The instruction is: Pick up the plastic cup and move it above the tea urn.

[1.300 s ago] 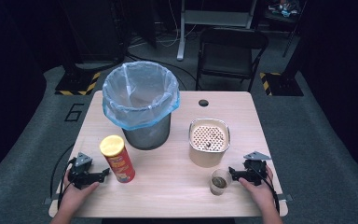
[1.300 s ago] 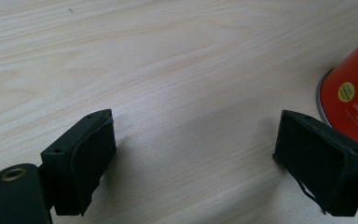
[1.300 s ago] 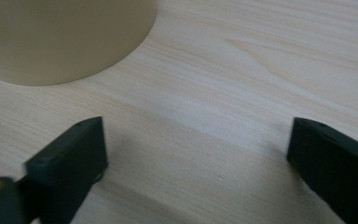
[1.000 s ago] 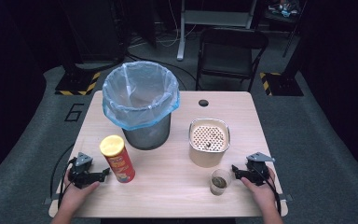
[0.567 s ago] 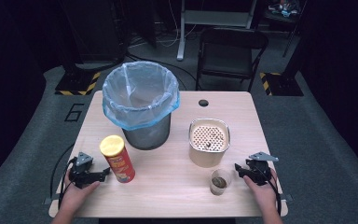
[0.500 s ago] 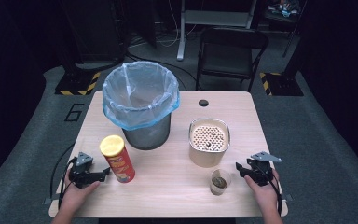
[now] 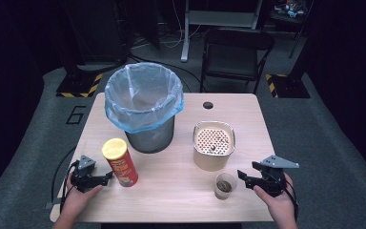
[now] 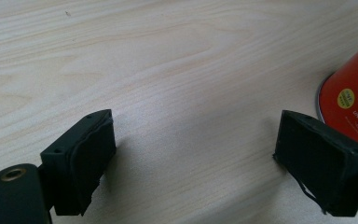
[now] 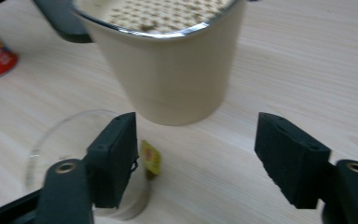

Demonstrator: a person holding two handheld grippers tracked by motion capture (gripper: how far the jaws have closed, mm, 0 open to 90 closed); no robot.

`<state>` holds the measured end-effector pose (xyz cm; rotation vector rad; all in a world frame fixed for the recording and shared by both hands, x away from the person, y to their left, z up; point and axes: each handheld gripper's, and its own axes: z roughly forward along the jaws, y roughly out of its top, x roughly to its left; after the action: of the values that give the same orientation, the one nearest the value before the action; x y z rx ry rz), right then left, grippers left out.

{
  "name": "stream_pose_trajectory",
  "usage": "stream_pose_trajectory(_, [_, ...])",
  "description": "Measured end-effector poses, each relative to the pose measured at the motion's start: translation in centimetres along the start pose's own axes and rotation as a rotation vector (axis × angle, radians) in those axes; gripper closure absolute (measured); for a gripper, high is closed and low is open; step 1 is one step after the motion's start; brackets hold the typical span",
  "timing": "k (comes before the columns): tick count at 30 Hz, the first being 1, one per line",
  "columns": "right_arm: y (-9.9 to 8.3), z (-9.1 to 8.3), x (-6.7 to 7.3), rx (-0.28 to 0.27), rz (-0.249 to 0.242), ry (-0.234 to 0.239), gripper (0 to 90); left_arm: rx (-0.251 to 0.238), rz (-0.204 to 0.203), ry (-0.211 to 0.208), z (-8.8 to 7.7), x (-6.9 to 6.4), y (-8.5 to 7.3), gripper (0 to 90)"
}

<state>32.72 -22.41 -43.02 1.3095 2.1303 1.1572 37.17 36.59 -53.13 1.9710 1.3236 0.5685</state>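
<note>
- A pale wooden table with a light grain (image 7: pixel 171 191) is standing on grey carpet in a dark room, with a small round black grommet (image 7: pixel 208 105) near its far edge
- Beyond the table a black folding chair (image 7: pixel 236 52) is sitting in the shadows, and yellow-and-black striped floor markings (image 7: pixel 78 90) are lying to either side; a pale figure six (image 7: pixel 76 114) is showing on the carpet at the left
- A dark mesh waste bin lined with a translucent blue bag (image 7: pixel 143 107) is standing at the table's left middle
- A red cylindrical crisp tube with a yellow lid (image 7: pixel 120 162) is standing upright in front of the bin
- The left gripper (image 7: pixel 106 177) is resting low on the table just beside the tube, its jaws standing wide with bare wood between them
- A small clear plastic cup holding a brownish teabag (image 7: pixel 225 185) is standing near the front edge, just in front of a cream cylindrical container with a perforated top (image 7: pixel 213 145)
- The right gripper (image 7: pixel 242 177) is hovering just right of the cup, its jaws having just been opening and gripping nothing, one jaw beside the cup's rim
</note>
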Motion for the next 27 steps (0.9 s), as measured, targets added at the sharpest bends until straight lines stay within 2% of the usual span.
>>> stream_pose_trajectory(5, [0.5, -0.6, 2.3, -0.029, -0.043, 0.078, 20.3, -0.001, 0.000, 0.001, 0.0, 0.0, 0.0, 11.8])
stream_pose_trajectory(6, [0.5, -0.6, 2.3, -0.029, -0.043, 0.078, 20.3, -0.001, 0.000, 0.001, 0.0, 0.0, 0.0, 11.8])
stream_pose_trajectory(7, [0.4, -0.3, 3.3, -0.039, -0.062, 0.121, 19.0, -0.001, 0.001, 0.002, 0.0, 0.0, 0.0, 11.8])
stream_pose_trajectory(9, [0.3, 0.0, 3.9, -0.036, -0.077, 0.139, 16.7, -0.001, 0.000, 0.002, 0.0, 0.0, 0.0, 11.8])
stream_pose_trajectory(17, [-1.1, 2.1, 5.8, 0.018, -0.146, 0.138, 10.8, 0.000, 0.002, -0.001, 0.0, 0.0, 0.0, 11.9])
stream_pose_trajectory(19, [-1.4, 2.5, 6.0, 0.037, -0.159, 0.129, 10.9, 0.000, 0.002, -0.001, 0.0, -0.1, 0.0, 11.9])
stream_pose_trajectory(27, [-2.0, 3.3, 6.1, 0.049, -0.194, 0.092, 11.7, 0.001, 0.002, -0.004, -0.1, -0.1, 0.0, 11.8])
